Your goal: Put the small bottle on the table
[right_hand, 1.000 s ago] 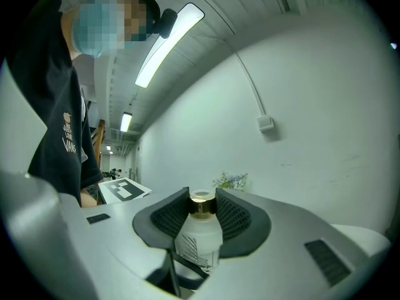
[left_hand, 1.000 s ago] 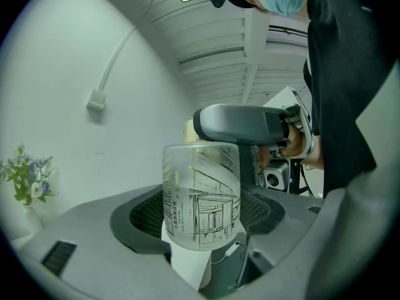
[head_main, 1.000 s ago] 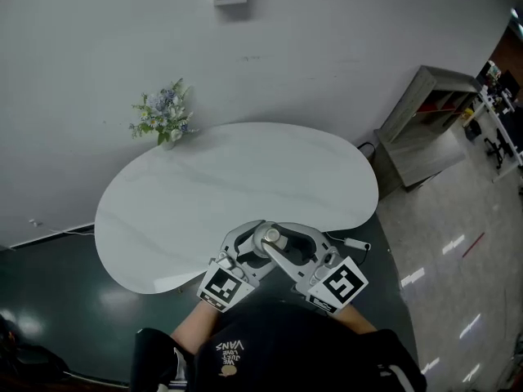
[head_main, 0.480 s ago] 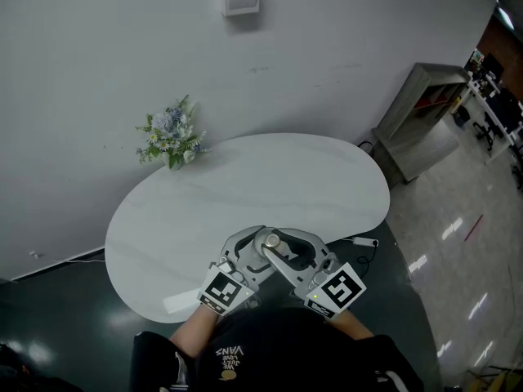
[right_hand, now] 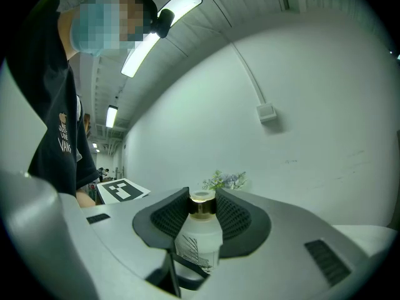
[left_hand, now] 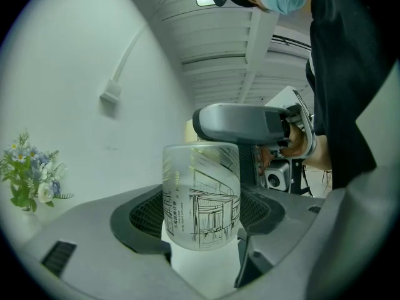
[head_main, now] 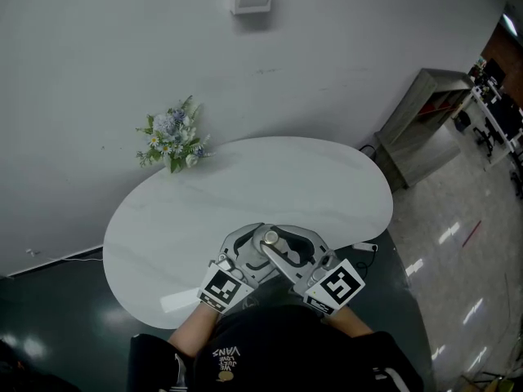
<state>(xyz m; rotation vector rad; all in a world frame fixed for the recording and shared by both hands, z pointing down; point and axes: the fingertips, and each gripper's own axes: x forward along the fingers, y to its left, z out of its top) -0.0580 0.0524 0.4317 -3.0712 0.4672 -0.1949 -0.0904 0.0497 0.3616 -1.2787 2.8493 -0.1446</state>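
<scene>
The small frosted bottle [head_main: 271,238], with a line drawing and a gold collar, hangs upright over the near part of the white table [head_main: 245,186]. Both grippers meet on it in front of my body. My left gripper [head_main: 258,248] is shut on the bottle's body [left_hand: 201,195], the jaws [left_hand: 203,255] on either side of its lower part. My right gripper [head_main: 283,248] comes from the other side and is shut on the gold collar [right_hand: 202,207], its ribbed pads [right_hand: 167,216] against the neck. In the left gripper view the right gripper's jaw crosses above the bottle.
A small vase of blue and white flowers [head_main: 173,141] stands at the table's far left edge by the wall. A grey shelf unit [head_main: 425,121] stands to the right. A white plug strip [head_main: 364,247] lies on the dark floor by the table's near right edge.
Both grippers have moved forward together with the bottle held between them, and more of the table now lies under and beside them. The grip looks the same.
</scene>
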